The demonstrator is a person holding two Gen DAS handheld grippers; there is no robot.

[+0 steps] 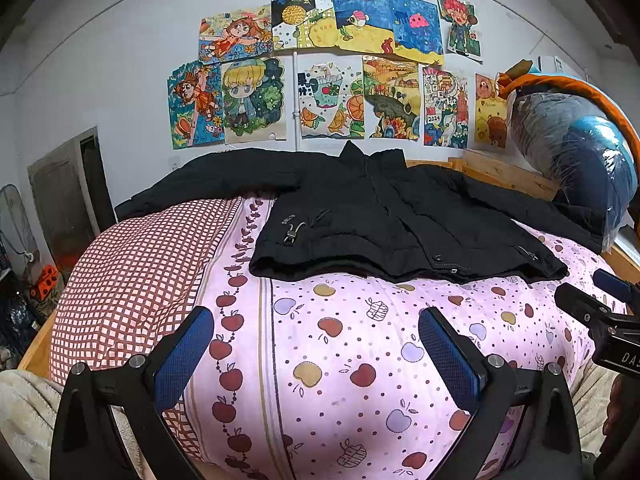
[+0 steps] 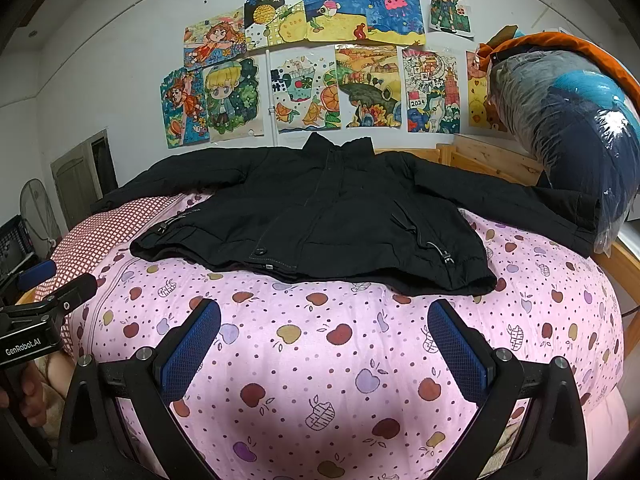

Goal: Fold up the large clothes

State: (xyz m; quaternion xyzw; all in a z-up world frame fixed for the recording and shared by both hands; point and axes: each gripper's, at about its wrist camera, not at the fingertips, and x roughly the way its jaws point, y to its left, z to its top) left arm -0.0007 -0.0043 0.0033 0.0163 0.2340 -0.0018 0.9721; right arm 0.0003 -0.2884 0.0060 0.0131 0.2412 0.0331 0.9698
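A black jacket (image 1: 400,216) lies flat and front-up on the bed's pink apple-print quilt (image 1: 360,360), collar toward the wall, both sleeves spread outward. Its hem runs across the quilt ahead of both grippers, well apart from them. The person's-left sleeve crosses a red-and-white checked cover (image 1: 132,276) and reaches toward the bed's left edge. The opposite sleeve ends just beside a plastic-wrapped bundle of bedding (image 1: 576,152) at the right side; whether the cuff touches it cannot be told.

The left gripper (image 1: 316,356) hovers above the quilt with its jaws spread wide, nothing between the blue pads (image 1: 184,356). The right gripper (image 2: 324,352) is likewise wide apart and empty over the quilt. Each gripper appears at the margin of the other's view.

A broad band of bare quilt separates the grippers from the jacket hem. The wooden bed frame (image 2: 492,164) bounds the far right corner and the right side. Children's drawings (image 2: 320,52) cover the wall behind the collar. A fan (image 2: 38,208) and a dark crate (image 2: 16,240) stand on the floor past the left edge.
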